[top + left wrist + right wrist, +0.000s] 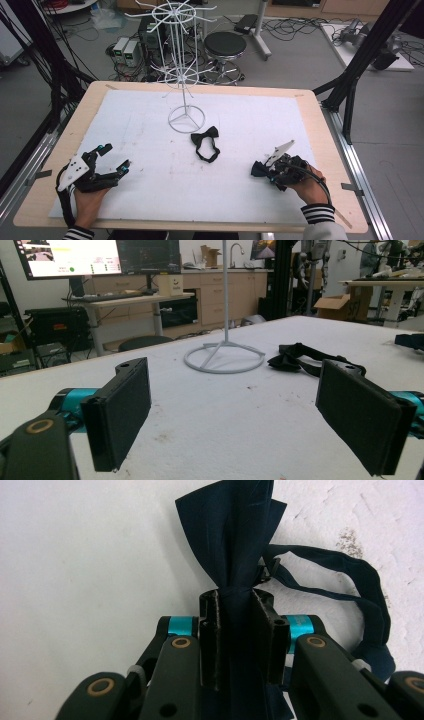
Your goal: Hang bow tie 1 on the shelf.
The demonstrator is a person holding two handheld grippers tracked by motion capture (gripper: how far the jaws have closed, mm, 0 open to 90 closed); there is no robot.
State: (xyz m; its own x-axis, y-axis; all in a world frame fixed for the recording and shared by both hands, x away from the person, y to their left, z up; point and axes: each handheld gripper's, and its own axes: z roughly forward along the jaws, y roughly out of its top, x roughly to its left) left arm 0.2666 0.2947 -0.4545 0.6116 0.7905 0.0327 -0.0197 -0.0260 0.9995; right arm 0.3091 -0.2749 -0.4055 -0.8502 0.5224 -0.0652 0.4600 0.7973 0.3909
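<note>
My right gripper (237, 600) is shut on a dark navy bow tie (235, 535), its pads pinching the knot while the wings fan out beyond the jaws and the strap (370, 595) loops off to the right. From above, that gripper (265, 170) sits low on the white mat at the right with the navy bow tie (258, 169) at its tip. A second, black bow tie (206, 142) lies on the mat near the middle, in front of the white wire stand (186, 120). My left gripper (116, 157) rests open at the left with nothing between its pads (120, 412).
The white wire rack's ring base (224, 358) stands ahead of the left gripper, with the black bow tie (300, 357) just right of it. The white mat (150, 195) covers a wooden table (45, 195). Beyond are a stool (225, 47), cables and desks.
</note>
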